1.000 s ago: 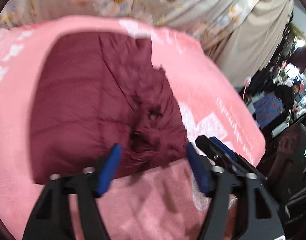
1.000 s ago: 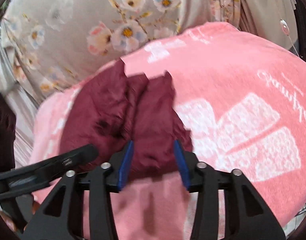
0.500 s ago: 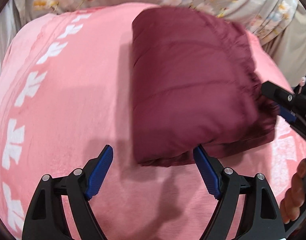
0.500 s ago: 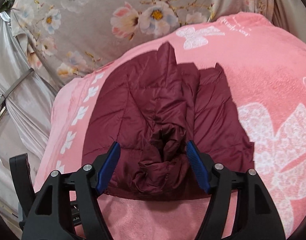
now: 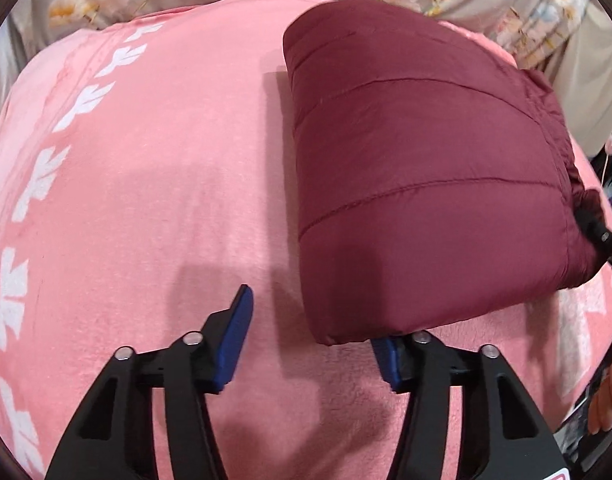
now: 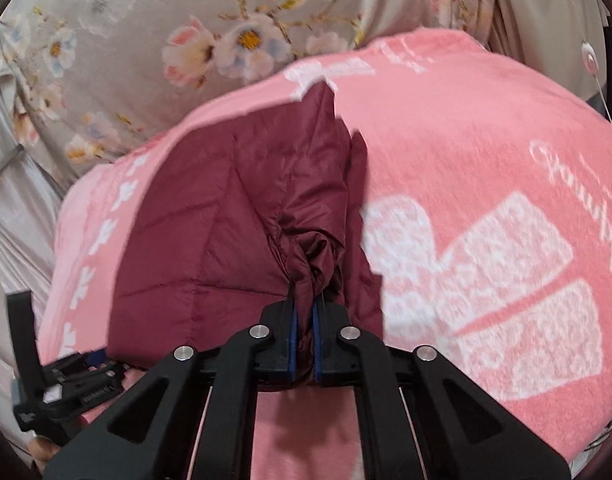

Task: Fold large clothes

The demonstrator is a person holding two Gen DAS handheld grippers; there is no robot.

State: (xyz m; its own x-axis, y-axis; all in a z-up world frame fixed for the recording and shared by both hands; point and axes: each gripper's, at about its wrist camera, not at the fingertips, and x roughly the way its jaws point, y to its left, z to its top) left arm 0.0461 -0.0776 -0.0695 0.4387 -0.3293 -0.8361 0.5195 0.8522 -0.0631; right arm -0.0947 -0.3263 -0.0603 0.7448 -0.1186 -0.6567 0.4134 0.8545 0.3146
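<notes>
Folded maroon puffer jacket [image 5: 418, 168] lying on pink blanket [image 5: 154, 184]. Right claw [image 6: 302, 332] clamped on bunched edge. Left claw [image 5: 310, 344] closing, near corner between pads, not yet pinched. Looks light, puffy, slippery; best grabbed at seams.

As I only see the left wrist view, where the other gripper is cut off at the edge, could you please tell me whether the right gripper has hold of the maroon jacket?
Observer: Yes, the right gripper is shut on a bunched fold at the near edge of the maroon jacket.
Operator: Does that side lie smooth?
Observer: No, a crumpled ridge runs away from the pinch.
Operator: What lies beside it?
Observer: A large white bow print on the pink blanket.
</notes>
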